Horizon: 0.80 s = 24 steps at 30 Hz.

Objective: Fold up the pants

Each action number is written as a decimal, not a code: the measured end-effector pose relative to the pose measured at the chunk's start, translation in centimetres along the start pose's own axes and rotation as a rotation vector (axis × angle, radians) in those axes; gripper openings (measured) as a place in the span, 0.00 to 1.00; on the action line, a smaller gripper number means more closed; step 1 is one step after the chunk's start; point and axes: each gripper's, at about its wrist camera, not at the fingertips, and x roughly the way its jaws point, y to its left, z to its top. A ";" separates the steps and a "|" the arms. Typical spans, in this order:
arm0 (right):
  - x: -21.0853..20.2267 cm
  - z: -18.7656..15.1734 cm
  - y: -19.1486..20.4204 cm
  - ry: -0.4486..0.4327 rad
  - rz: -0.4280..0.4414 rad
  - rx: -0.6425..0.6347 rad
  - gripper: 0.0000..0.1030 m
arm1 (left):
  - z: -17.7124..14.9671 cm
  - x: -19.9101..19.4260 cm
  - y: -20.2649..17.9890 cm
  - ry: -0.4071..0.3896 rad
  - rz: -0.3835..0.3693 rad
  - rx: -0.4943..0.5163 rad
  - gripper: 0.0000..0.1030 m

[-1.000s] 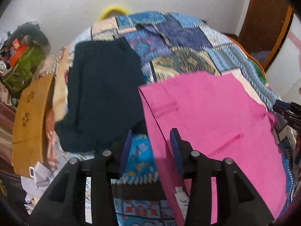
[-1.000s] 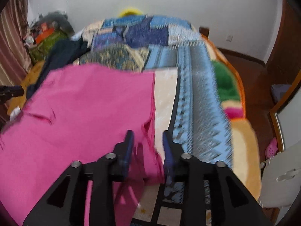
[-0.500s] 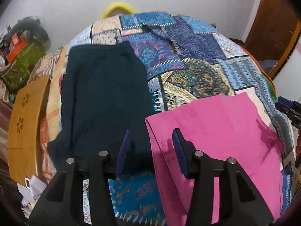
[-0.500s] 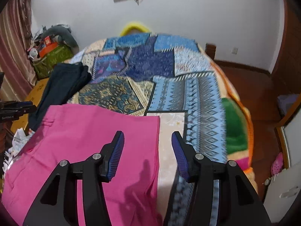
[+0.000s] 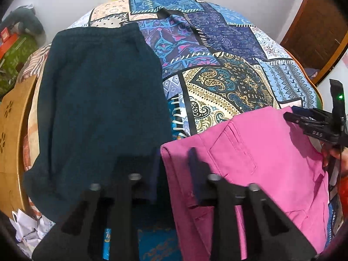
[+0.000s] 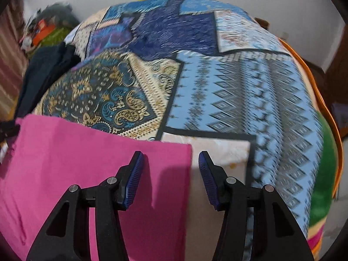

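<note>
Folded pink pants lie on the patchwork quilt, near the front. My left gripper points down at their left folded edge. Its jaws are closing, with that pink edge between them and a gap still showing, so the pads are not pressing. In the right wrist view my right gripper stands open astride the far right corner of the pink pants, one finger over the cloth and the other over the quilt. The right gripper also shows at the right edge of the left wrist view.
Dark teal pants lie flat to the left of the pink pair, touching its edge near my left fingers. A wooden board and crumpled paper sit off the bed's left side. A wooden door stands at the right.
Both grippers have come down closer to the pink pants. The left jaws have narrowed around the pants' left edge. The right jaws opened and now straddle the right corner.
</note>
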 end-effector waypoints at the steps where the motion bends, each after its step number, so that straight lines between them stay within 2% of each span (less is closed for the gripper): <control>1: 0.1 0.0 0.3 -0.001 -0.004 -0.010 0.42 | 0.0 0.0 -0.1 -0.003 0.012 0.004 0.15; 2: 0.4 -0.1 0.7 0.001 -0.011 -0.024 0.29 | -0.1 -0.1 -0.2 -0.008 0.018 0.009 0.12; 3: 0.5 -0.1 1.0 0.004 -0.012 -0.034 0.13 | -0.1 -0.2 -0.2 -0.013 0.022 0.010 0.11; 4: 0.5 0.0 1.3 0.005 -0.007 -0.041 0.06 | 0.0 -0.3 -0.2 -0.019 0.021 0.009 0.10; 7: 0.1 0.1 1.3 -0.015 0.003 -0.033 0.04 | 0.4 -1.5 -0.2 -0.060 0.045 0.016 0.08; 10: -2.3 0.4 0.8 -0.097 -0.004 -0.010 0.04 | 1.3 -3.6 0.0 -0.109 0.058 0.017 0.08; 17: -11.2 2.5 0.6 -0.290 0.033 0.030 0.03 | 2.8 -9.8 -0.5 -0.234 0.077 0.025 0.07; 21: -15.4 2.6 1.0 -0.362 0.063 0.041 0.03 | 2.1 -13.4 -1.2 -0.283 0.078 0.045 0.07; 24: -17.6 1.8 1.7 -0.384 0.074 0.027 0.03 | 0.8 -15.7 -2.0 -0.307 0.070 0.069 0.07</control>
